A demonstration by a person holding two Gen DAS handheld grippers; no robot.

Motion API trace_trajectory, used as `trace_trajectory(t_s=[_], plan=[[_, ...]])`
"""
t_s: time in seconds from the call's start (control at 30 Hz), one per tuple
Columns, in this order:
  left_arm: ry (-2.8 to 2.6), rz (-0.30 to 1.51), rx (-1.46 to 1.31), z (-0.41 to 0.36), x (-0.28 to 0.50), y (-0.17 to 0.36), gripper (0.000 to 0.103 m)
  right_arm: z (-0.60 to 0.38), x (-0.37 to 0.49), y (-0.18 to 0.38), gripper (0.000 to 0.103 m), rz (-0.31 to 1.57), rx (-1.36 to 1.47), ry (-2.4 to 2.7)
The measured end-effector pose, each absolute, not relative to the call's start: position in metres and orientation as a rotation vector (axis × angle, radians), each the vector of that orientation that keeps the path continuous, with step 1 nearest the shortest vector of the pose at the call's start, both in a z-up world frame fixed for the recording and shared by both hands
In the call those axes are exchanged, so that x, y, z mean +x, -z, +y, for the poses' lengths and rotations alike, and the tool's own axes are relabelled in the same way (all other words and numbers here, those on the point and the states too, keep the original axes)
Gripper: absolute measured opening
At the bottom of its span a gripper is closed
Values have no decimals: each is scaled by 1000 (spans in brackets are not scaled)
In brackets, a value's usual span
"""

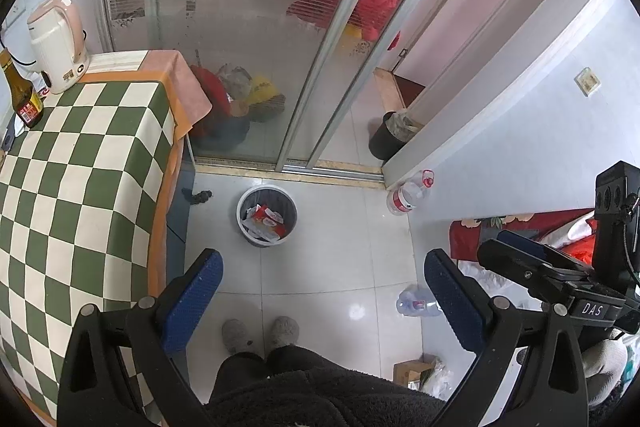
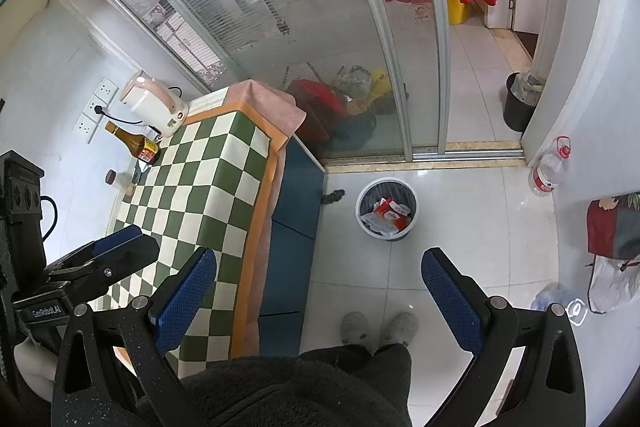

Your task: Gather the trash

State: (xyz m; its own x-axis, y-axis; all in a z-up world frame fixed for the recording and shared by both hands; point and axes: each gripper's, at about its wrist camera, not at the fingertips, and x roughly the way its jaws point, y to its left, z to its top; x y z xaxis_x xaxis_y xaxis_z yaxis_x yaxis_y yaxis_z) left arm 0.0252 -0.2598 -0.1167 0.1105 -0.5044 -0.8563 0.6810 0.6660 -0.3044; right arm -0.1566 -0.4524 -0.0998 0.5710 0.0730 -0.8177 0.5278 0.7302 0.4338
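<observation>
We held left tool [image 1: 323, 301] and right tool [image 2: 319, 297] wide apart, empty. Crushed clear plastic bottle [image 1: 416, 303] on near-right floor: light, springy, slippery; we'd pinch neck. Grey round bin [image 1: 267, 215] farther off.

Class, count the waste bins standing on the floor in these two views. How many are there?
2. A grey bin holding wrappers stands on the tiles near the blue cabinet; a black bin stands past the sliding door track by the wall corner. Others may be hidden.
</observation>
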Motion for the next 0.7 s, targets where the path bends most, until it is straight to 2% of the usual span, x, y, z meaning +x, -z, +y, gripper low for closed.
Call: trace_trajectory(t_s=[0.7], plan=[[878, 1156, 181, -262, 26, 115, 103, -456, -157, 100, 103, 942, 725, 293]])
